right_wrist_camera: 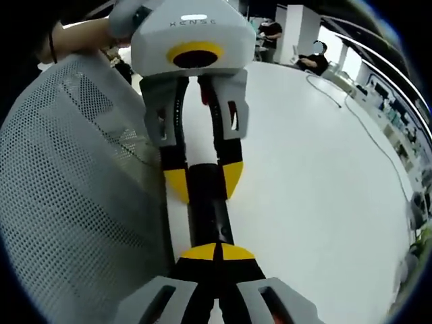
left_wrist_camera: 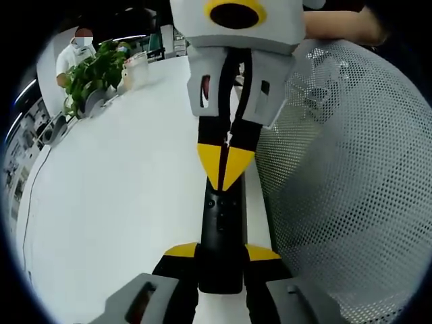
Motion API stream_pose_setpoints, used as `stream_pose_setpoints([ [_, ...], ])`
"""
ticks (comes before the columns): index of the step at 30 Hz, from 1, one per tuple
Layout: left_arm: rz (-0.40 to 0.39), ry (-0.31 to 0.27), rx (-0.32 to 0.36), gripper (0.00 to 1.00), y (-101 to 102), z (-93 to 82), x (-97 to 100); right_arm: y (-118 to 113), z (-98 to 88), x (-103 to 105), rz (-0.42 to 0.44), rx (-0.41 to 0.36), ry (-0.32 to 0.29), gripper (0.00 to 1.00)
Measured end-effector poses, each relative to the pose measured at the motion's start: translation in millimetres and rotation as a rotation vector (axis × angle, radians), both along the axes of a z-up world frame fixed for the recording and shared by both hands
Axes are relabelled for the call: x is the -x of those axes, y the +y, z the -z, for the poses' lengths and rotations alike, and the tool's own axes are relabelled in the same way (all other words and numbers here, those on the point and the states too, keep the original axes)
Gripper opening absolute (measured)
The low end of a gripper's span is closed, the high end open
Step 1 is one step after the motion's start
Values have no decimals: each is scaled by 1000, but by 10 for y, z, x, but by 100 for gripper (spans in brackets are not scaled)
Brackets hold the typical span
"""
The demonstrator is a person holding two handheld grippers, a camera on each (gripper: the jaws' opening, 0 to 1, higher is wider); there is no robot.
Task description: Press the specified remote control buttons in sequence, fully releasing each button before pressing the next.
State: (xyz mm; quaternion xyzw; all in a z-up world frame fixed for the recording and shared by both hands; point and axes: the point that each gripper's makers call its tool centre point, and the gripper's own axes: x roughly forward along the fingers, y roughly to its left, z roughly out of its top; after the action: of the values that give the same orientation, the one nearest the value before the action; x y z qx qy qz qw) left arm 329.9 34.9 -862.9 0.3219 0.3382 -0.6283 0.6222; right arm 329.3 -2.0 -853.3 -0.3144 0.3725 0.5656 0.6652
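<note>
A slim black remote control (left_wrist_camera: 219, 226) lies lengthwise on the white table (left_wrist_camera: 121, 202). My left gripper (left_wrist_camera: 221, 253) is shut on its near end, one yellow-tipped jaw on each long side. My right gripper (left_wrist_camera: 226, 169) comes in from the top of the left gripper view, jaws shut. Its joined yellow tips touch the remote's far, buttoned part. In the right gripper view, the right gripper (right_wrist_camera: 216, 253) has its tips pressed together on the remote (right_wrist_camera: 206, 216). The left gripper (right_wrist_camera: 204, 181) clamps the remote's far end there.
A grey mesh chair back (left_wrist_camera: 351, 169) stands close beside the remote, also seen as the mesh chair back (right_wrist_camera: 74, 189). A potted plant (left_wrist_camera: 94, 71) and a person (left_wrist_camera: 77, 47) are at the table's far edge. A thin cable (right_wrist_camera: 358, 121) runs across the table.
</note>
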Motion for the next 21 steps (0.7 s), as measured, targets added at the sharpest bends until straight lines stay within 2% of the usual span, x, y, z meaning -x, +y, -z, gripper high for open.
stream_pose_setpoints([
  [2,3,-1,-3,25,0,1,0,1,8,0,-10,0,-5,0],
  [6,6,-3,-5,25,1,3,3,20,23,11,-69,60,-35,0],
  [8,6,-2,-4,25,1,3,5,11,20,10,-64,54,-34,0],
  [10,4,-3,-3,25,1,2,7,10,4,7,-12,-10,-6,0],
  [12,3,-2,-3,25,2,2,9,-5,-3,29,-12,-24,17,0],
  [14,4,-1,-3,25,2,2,10,9,-1,54,-25,-17,20,2],
  [16,2,0,-1,25,2,1,10,-2,-1,19,-50,3,-22,0],
  [21,3,0,0,25,3,1,9,-7,-7,40,-34,-11,15,2],
])
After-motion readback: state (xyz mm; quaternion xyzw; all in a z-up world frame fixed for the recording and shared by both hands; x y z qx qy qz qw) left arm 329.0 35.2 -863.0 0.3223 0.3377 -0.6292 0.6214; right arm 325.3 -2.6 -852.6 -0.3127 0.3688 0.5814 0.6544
